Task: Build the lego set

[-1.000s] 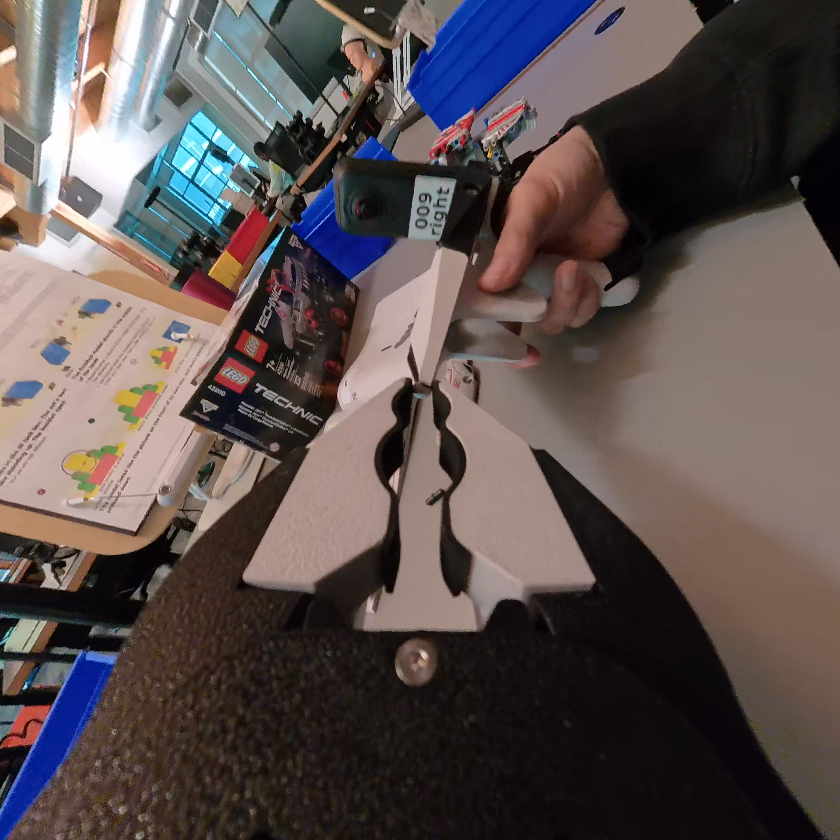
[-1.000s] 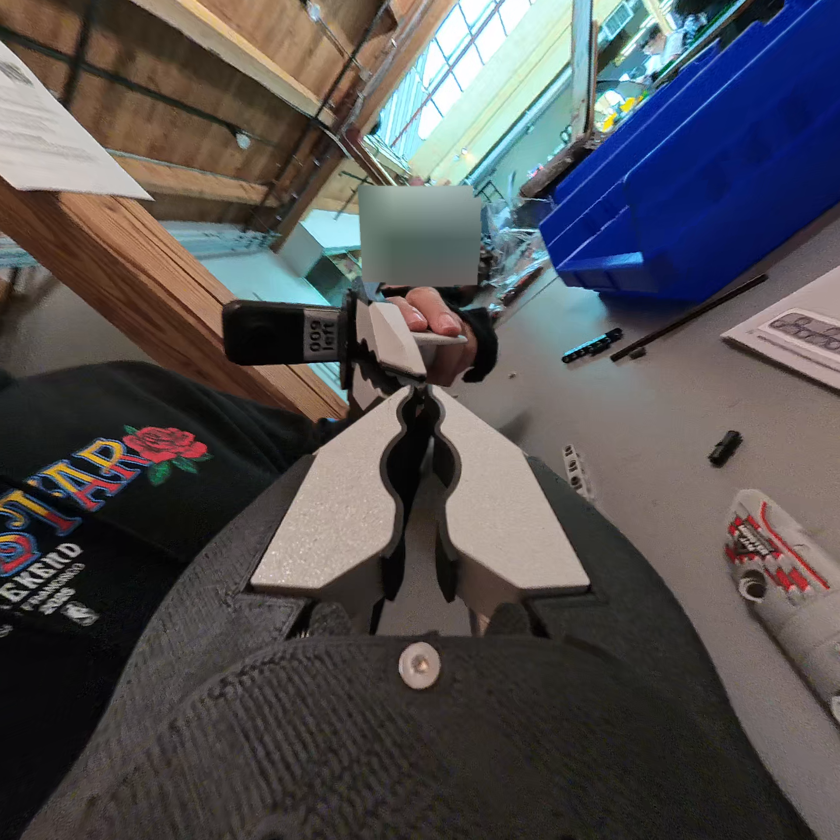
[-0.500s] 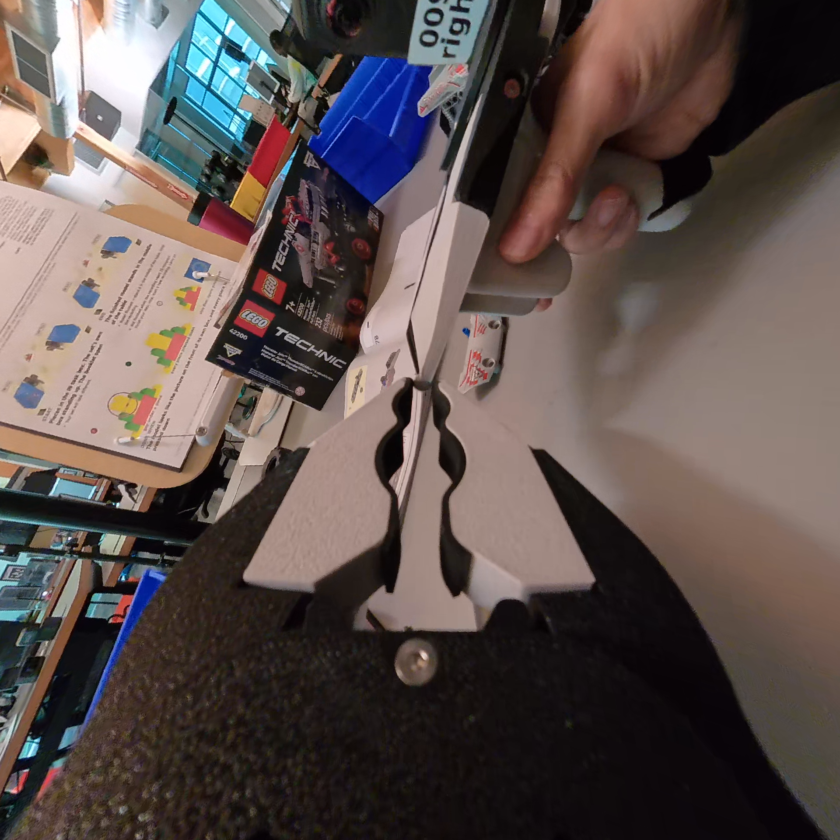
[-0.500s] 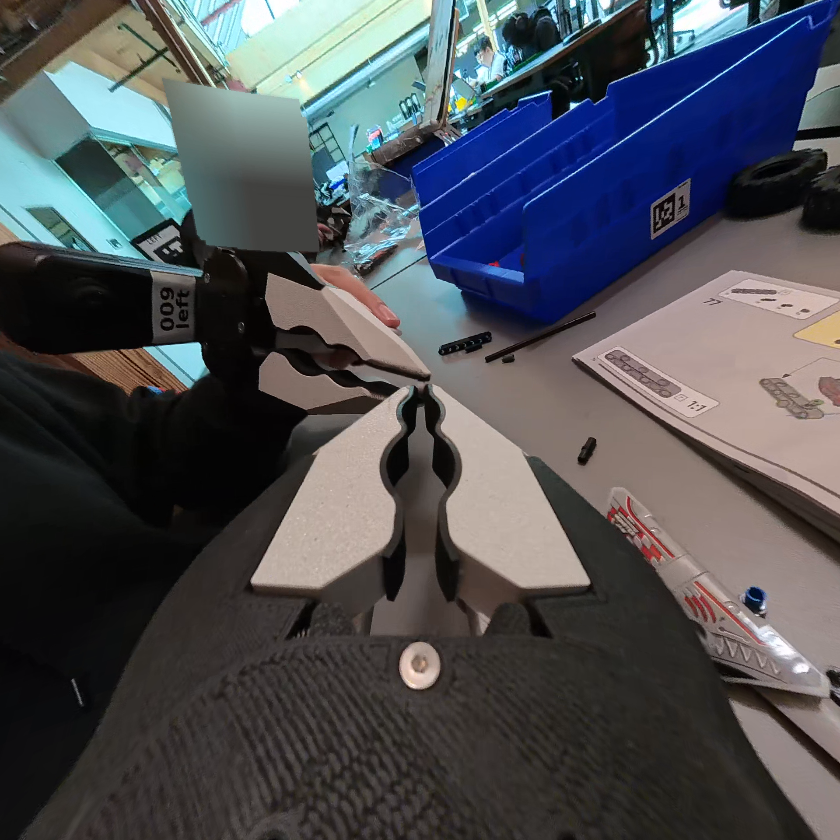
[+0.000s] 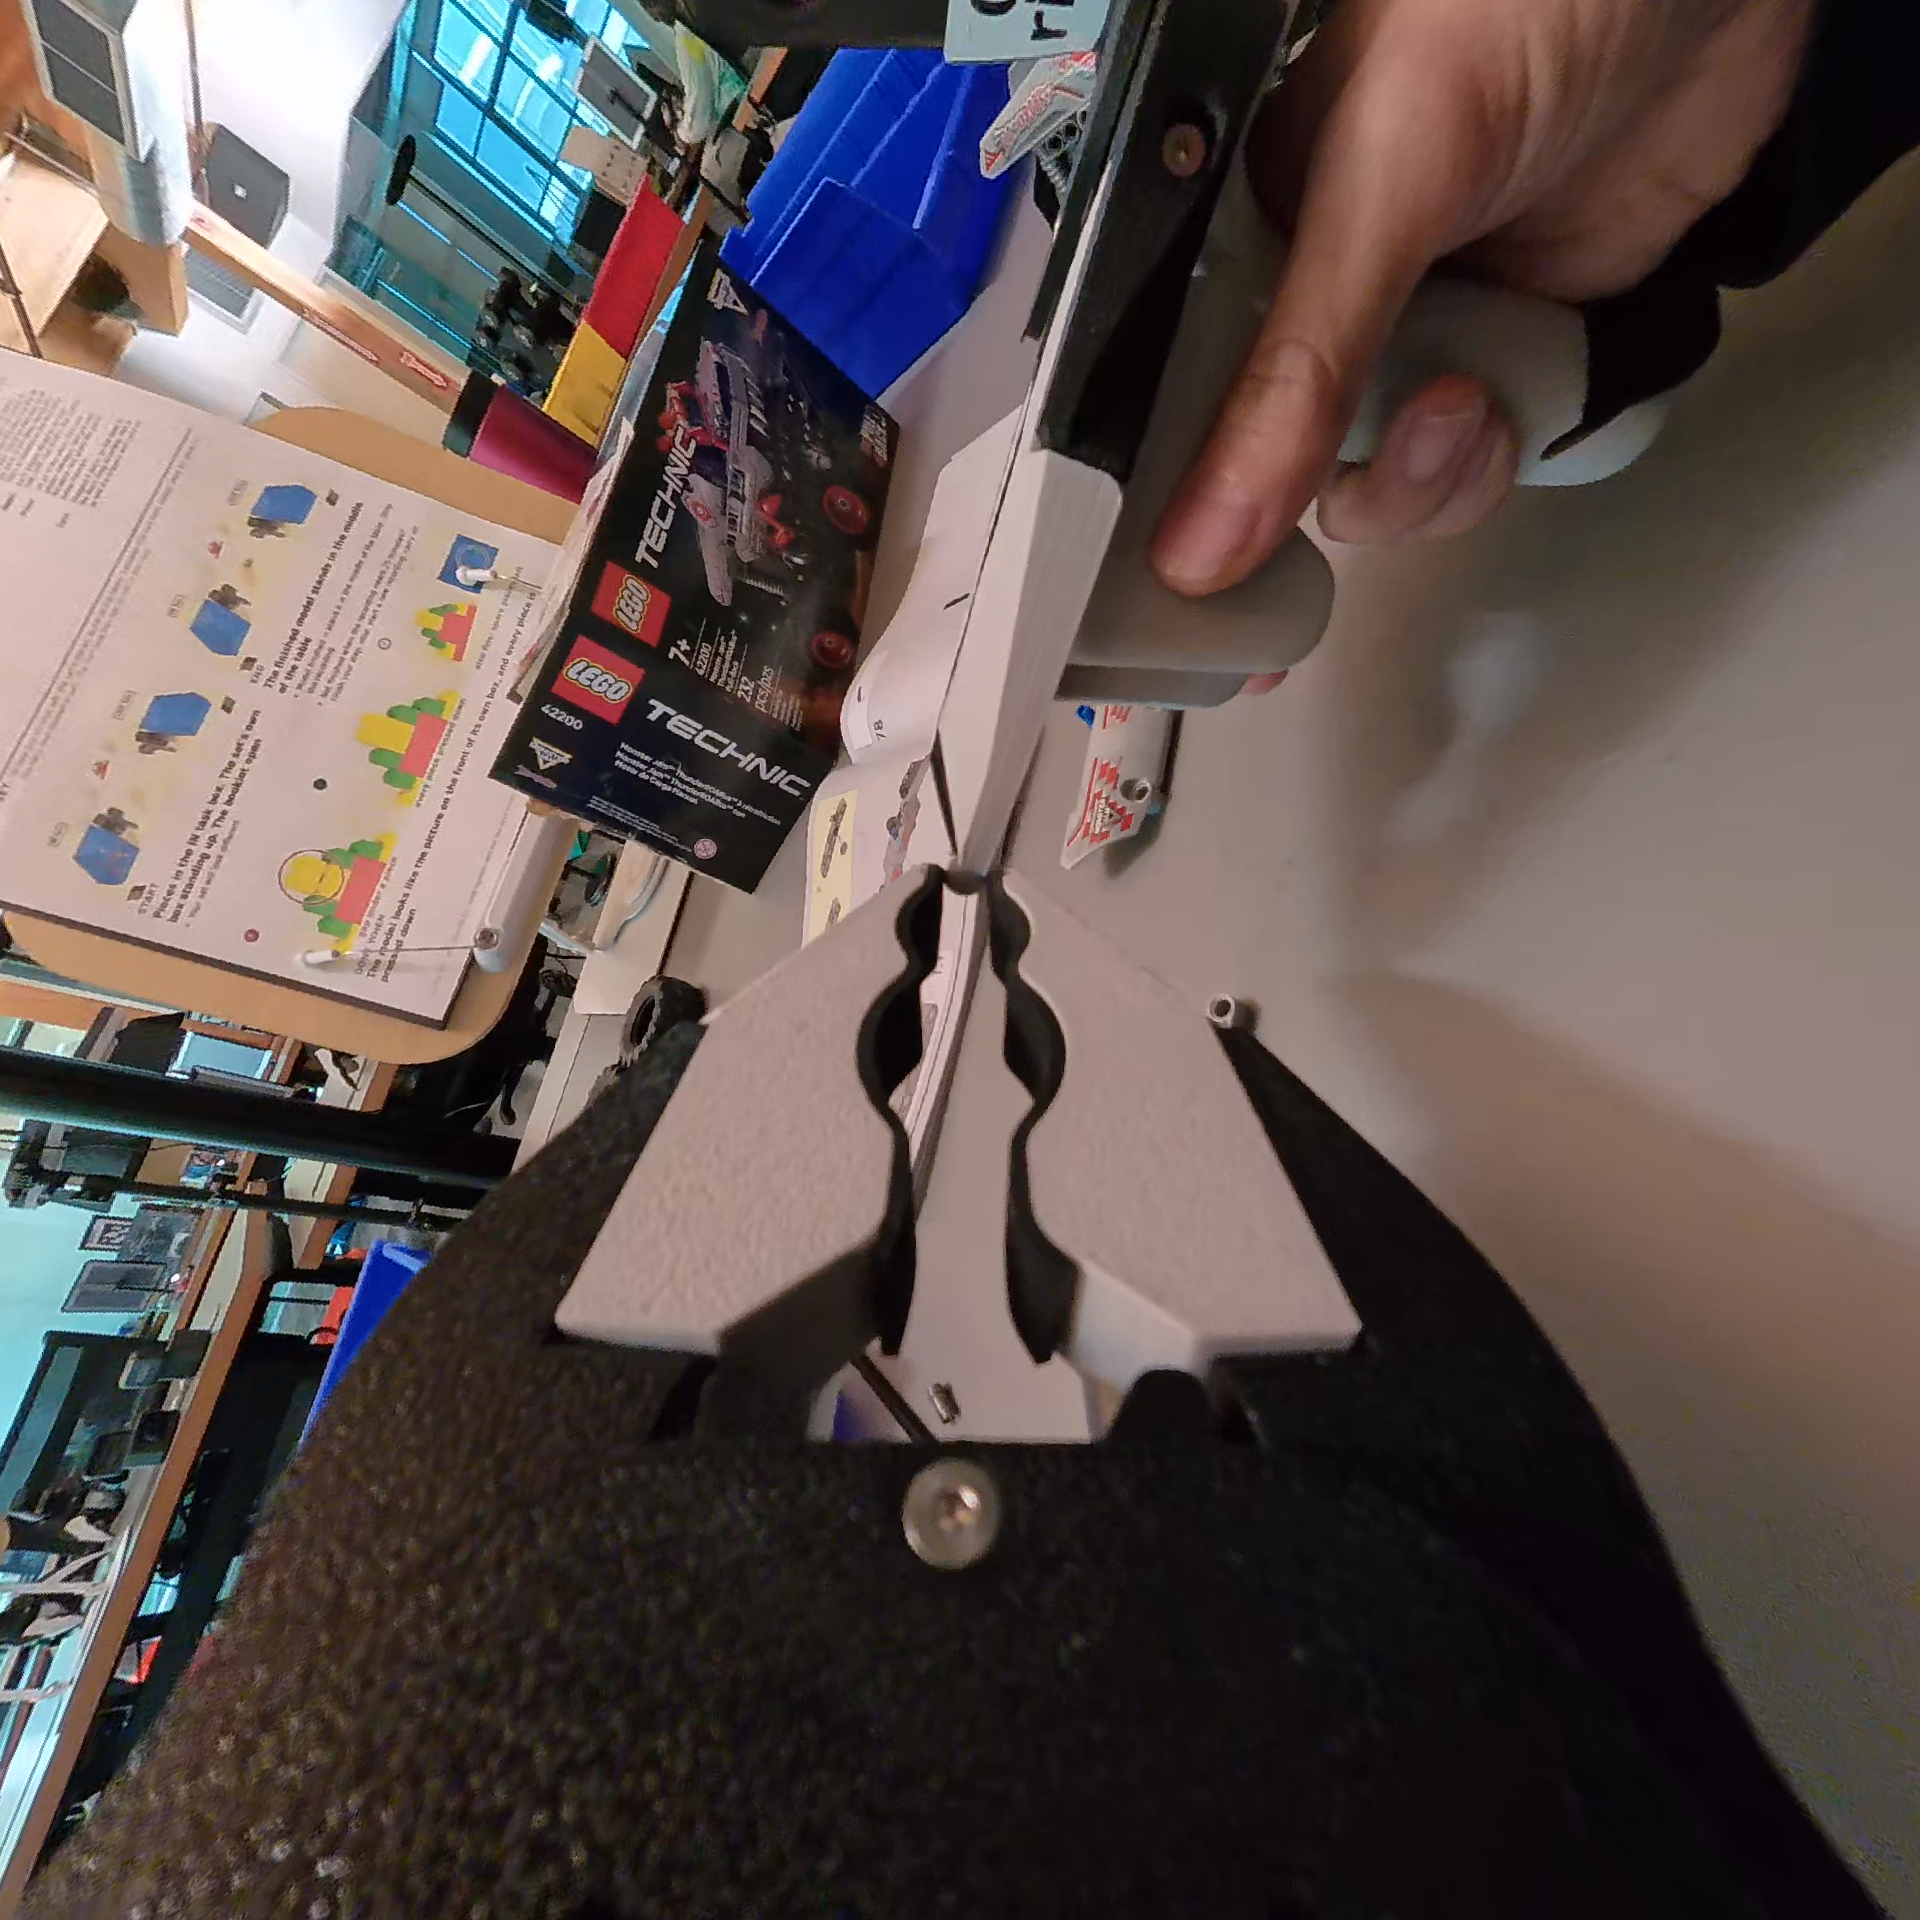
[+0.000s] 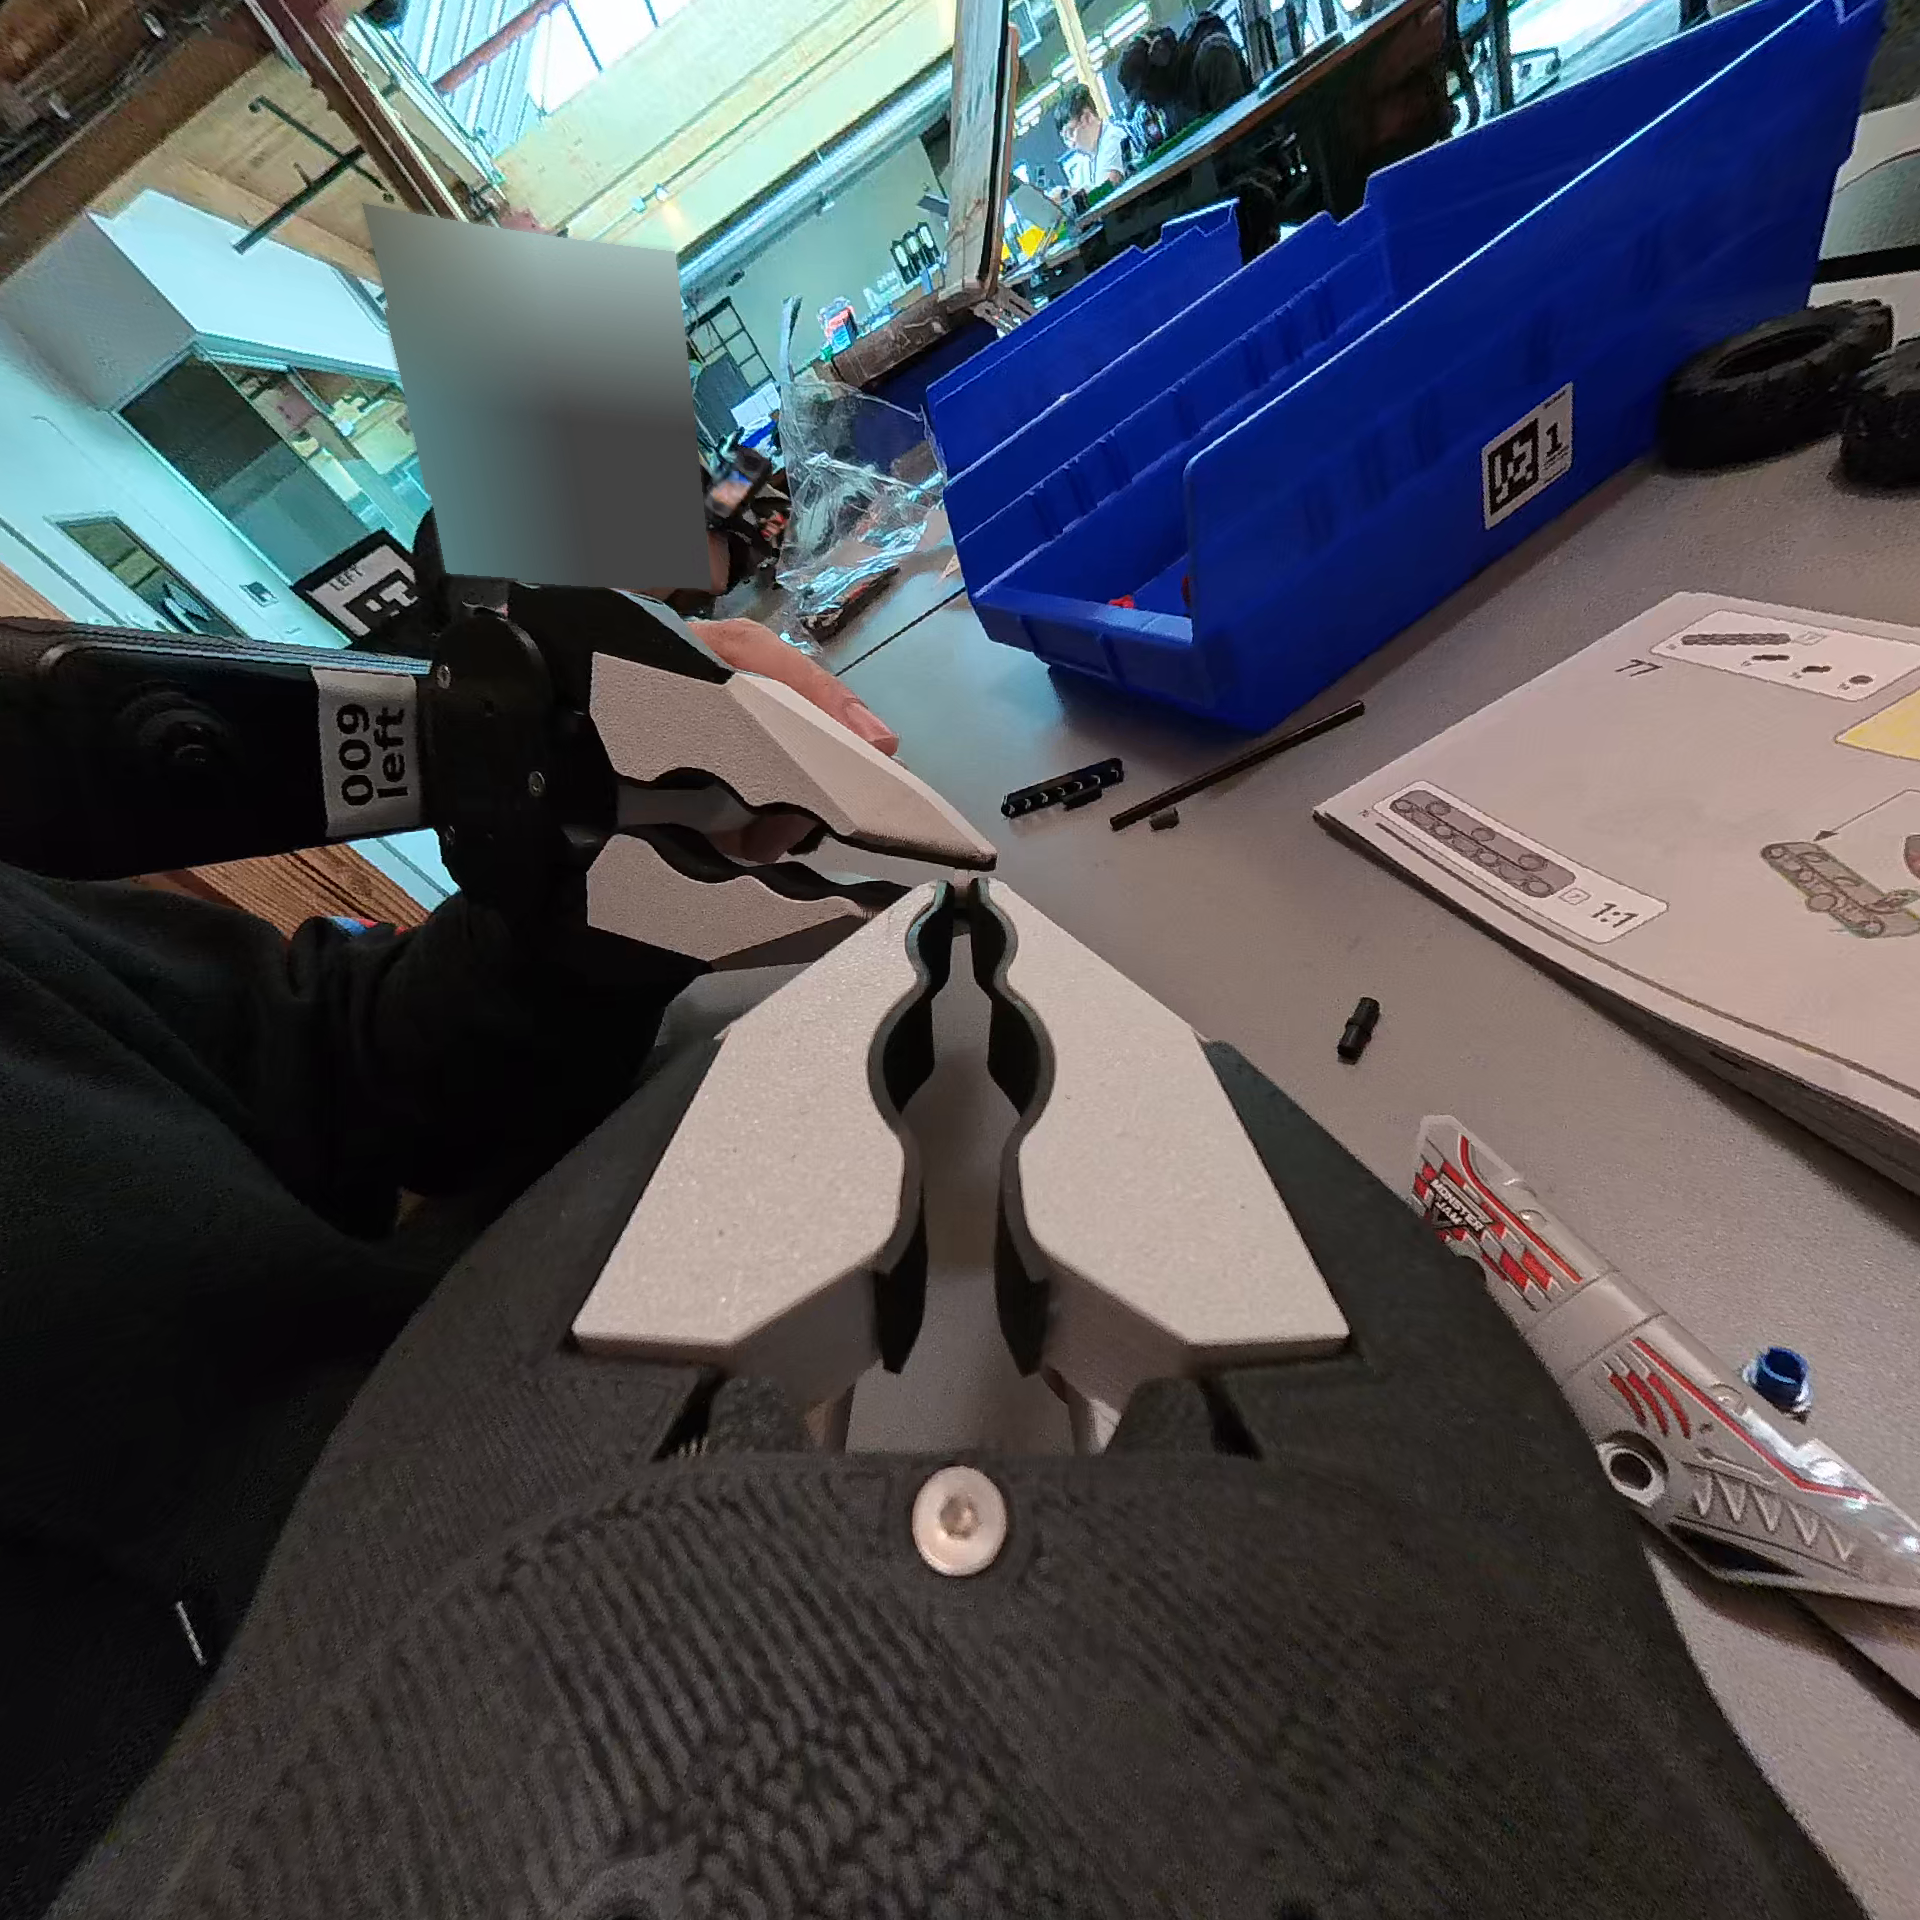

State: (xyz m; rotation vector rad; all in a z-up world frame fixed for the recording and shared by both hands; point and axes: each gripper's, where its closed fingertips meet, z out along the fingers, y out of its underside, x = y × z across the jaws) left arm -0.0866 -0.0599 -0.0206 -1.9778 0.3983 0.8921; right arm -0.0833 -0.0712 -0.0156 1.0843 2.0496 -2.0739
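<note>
- Two grippers meet tip to tip above your desk (image 6: 1195,935); your left gripper (image 5: 966,883) has its fingers pressed together, nothing visible between them.
- Your right gripper (image 6: 961,888) is likewise closed at the tips; whether a tiny piece sits there, you cannot tell.
- The grey shark-faced lego panel (image 6: 1662,1382) lies on the desk beside the open instruction booklet (image 6: 1662,831); a blue bin (image 6: 1351,499) stands beyond; the set's box (image 5: 707,623) stands upright.

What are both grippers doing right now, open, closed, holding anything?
Left gripper: jaws closed at the tips, no piece visible between them.
Right gripper: jaws closed, nothing visible between them; its tips meet the left gripper's tips.
</note>
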